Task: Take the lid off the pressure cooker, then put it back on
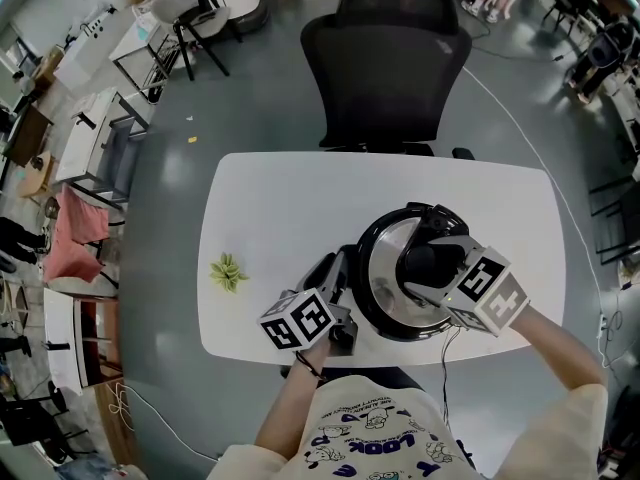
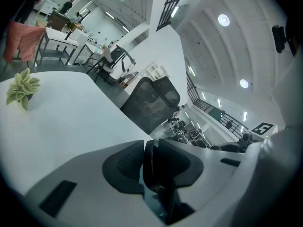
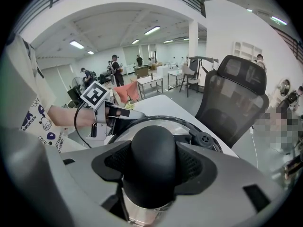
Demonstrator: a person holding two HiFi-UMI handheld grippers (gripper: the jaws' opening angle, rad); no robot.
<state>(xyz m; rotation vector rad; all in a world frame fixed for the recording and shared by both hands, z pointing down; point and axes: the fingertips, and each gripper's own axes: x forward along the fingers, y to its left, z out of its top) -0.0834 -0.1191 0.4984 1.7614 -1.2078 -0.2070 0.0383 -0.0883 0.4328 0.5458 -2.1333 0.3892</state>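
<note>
Right now, in the head view, the pressure cooker [image 1: 362, 303] is standing upright at the near right of the worktop [image 1: 280, 203], with its lid [image 1: 385, 268] lying flat on top. I am reaching in with my right hand-held gripper [image 1: 432, 266] from the near right and my left hand-held gripper [image 1: 338, 286] from the near left. A small green plant [image 1: 228, 271] is sitting well apart on the left.

In the left gripper view, my jaws are pinching the cooker's black side handle [image 2: 152, 174], seen edge-on. Its long axis is running out from the pot toward the near left. I am judging that this grip is bracing the pot so it will not turn.

In the right gripper view, my jaws are standing wide but pressing on both sides of the lid's round black knob [image 3: 152, 157], which is pointing straight up. That hold is probably readying the twist.
</note>
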